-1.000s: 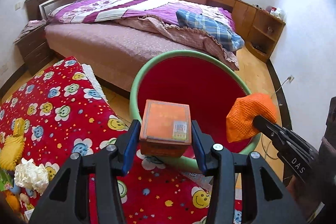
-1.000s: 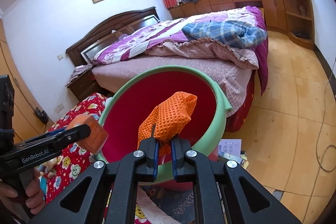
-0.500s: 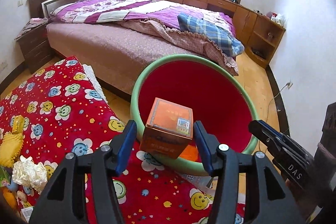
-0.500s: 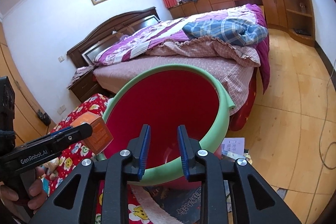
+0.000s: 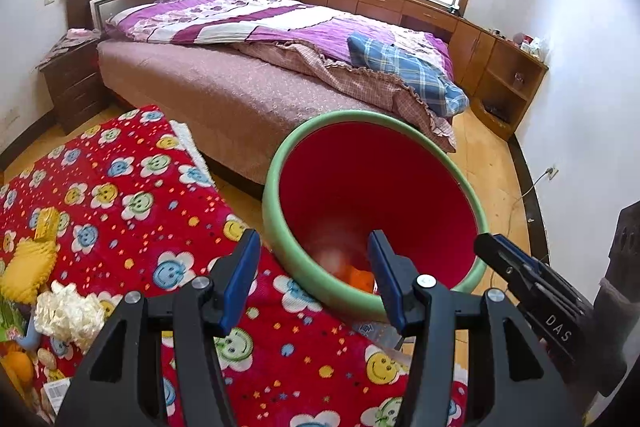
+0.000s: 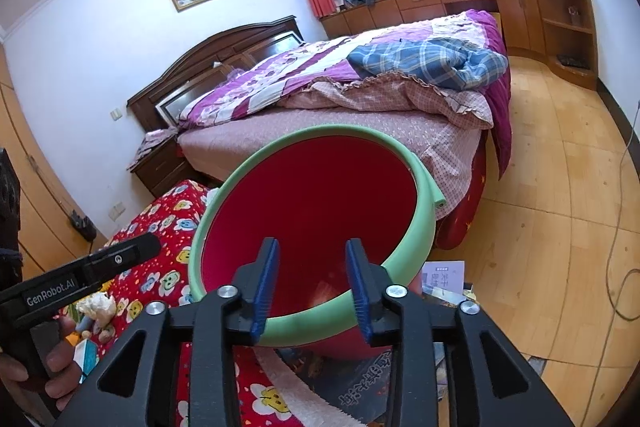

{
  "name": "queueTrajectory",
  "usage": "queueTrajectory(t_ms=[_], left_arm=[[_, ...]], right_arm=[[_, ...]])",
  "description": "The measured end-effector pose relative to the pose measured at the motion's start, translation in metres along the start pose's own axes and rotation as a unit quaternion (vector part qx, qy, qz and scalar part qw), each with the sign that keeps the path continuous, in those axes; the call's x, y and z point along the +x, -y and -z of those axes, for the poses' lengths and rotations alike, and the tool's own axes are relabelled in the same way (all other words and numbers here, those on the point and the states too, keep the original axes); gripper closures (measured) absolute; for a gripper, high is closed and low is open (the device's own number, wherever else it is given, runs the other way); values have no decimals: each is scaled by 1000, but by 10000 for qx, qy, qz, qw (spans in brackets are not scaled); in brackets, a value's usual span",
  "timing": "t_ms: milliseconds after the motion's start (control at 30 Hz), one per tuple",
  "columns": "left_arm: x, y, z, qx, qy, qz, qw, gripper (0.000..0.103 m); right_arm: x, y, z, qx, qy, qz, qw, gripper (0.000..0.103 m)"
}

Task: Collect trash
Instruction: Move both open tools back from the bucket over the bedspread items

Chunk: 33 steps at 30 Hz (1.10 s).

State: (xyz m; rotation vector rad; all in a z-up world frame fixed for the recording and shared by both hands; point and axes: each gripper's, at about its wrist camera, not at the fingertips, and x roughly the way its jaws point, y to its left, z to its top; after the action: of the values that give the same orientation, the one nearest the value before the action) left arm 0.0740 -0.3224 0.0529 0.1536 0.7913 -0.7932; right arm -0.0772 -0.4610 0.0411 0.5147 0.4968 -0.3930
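Both jaws are seen parted and empty over the red bin (image 5: 376, 187); the right gripper's (image 6: 312, 283) have just been opening, nothing between them. Remaining trash lies on the red blanket (image 5: 132, 195), left of the left gripper (image 5: 314, 267): a white crumpled wad (image 5: 68, 311), judged light and soft, best pinched across its bulk.
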Motion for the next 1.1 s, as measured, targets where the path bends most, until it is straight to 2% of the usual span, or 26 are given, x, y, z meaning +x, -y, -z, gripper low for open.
queueTrajectory(t_ms=[100, 167, 533, 900, 1000, 1100], left_arm=[[-6, -8, 5, -116, -51, -58, 9999, 47], [-10, -13, 8, -202, -66, -101, 9997, 47], [-45, -48, 31, -637, -62, -458, 9969, 47], [-84, -88, 56, -995, 10, -931, 9907, 47], [-94, -97, 62, -1061, 33, -1043, 9889, 47], [-104, -108, 69, -1183, 74, -1177, 9859, 47]], right_arm=[[-3, -4, 1, -28, 1, -25, 10000, 60], [-6, -7, 2, -41, 10, -39, 10000, 53], [-13, -27, 10, -181, -83, -235, 9995, 41], [-9, -64, 26, -412, -328, -523, 9972, 37], [-9, -75, 31, -486, -384, -600, 9963, 32], [-9, -86, 36, -580, -454, -672, 9950, 31]])
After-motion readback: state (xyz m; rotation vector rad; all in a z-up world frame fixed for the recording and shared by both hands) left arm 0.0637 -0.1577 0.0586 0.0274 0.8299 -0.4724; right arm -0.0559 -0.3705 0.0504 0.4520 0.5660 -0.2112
